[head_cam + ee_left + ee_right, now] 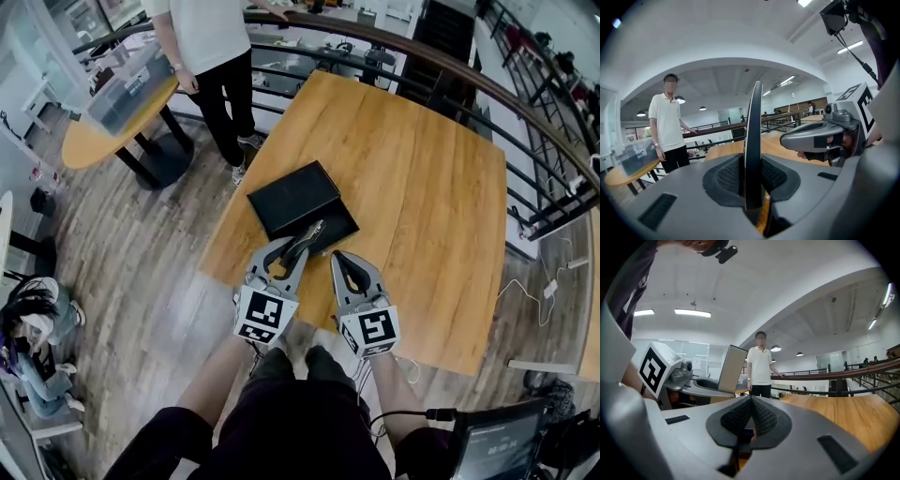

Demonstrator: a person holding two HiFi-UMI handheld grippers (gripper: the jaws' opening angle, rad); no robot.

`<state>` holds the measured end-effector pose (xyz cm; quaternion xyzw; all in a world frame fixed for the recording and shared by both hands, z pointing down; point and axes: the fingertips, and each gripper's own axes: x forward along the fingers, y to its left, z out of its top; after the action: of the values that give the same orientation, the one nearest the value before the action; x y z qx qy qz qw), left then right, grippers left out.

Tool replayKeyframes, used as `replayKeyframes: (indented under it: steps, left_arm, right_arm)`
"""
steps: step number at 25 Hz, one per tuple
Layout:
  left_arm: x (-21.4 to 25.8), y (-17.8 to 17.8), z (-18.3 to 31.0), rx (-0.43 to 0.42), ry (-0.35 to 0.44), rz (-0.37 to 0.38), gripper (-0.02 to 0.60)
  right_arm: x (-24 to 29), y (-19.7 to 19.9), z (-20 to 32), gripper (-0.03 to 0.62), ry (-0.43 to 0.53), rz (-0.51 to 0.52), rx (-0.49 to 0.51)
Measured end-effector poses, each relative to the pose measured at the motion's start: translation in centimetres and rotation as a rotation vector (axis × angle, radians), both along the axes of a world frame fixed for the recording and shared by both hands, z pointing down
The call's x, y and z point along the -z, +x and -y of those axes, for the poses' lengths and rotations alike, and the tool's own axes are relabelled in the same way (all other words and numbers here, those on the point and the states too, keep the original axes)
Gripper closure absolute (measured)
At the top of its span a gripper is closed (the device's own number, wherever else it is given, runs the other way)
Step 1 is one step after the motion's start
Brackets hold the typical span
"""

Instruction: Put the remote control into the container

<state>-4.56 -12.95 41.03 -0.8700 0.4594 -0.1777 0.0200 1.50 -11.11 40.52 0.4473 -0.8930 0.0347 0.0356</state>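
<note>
Wood-plank floor (141, 281), curved railing (811, 376), round table (77, 145), ceiling strip lights (692, 312)

Bright, even indoor light comes from ceiling strip lamps (692, 312) and round fixtures (776, 348), laying a soft sheen on the wooden surface (412, 178) while shadows stay faint. All three views have fisheye distortion: the railings (812, 376) bow into curves, and the corners of both gripper views fall away to black. Close to the lens the jaws look soft and out of focus, and the remote control (753, 140) shows as a dark, backlit edge against the pale ceiling.
</note>
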Motion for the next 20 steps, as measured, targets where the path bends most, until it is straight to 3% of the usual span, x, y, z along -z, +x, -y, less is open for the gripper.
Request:
replayKeyframes:
  steps: [3, 6, 20]
  left_arm:
    - [-3.0, 1.0, 2.5, -0.007, -0.056, 0.004, 0.492]
    - [-6.1, 1.7, 5.0, -0.018, -0.108, 0.056, 0.492]
    - [-20.8, 3.5, 11.2, -0.104, -0.443, 0.501, 0.492]
  right_arm:
    - [-2.4, 0.5, 2.4, 0.58, -0.041, -0.013, -0.012]
    - [-4.9, 1.1, 4.2, 0.58, -0.087, -0.019, -0.035]
    - [-13.7, 3.5, 7.0, 0.58, -0.216, -0.003, -0.127]
